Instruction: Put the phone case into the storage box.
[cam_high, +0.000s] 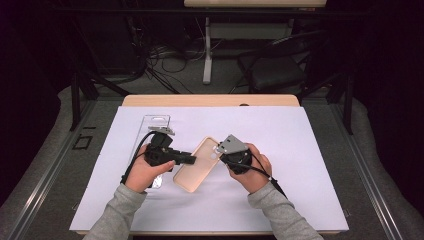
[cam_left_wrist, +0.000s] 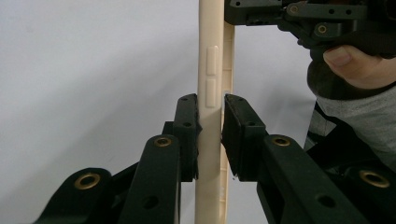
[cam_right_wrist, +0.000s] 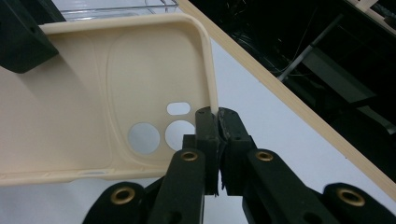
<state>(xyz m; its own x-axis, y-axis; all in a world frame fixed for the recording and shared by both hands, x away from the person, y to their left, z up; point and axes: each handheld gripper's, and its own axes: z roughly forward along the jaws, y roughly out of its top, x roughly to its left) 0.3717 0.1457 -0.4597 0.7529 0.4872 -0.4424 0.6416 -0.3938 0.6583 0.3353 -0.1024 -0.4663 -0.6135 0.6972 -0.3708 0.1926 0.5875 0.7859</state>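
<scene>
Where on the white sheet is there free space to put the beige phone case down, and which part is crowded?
The white sheet is bare right of the right gripper, and along the near edge between the two sleeves. Crowded: the left middle, where the left gripper and the phone case sit beside the clear plastic package.

I see the phone case (cam_high: 196, 165) at mid-frame on the sheet (cam_high: 280, 150) covering the desk (cam_high: 210, 100) — left claw (cam_high: 191, 160) at its left edge, right claw (cam_high: 223, 156) at its upper right corner. The clear tray (cam_high: 152, 125) lies just left, behind the left claw.
</scene>
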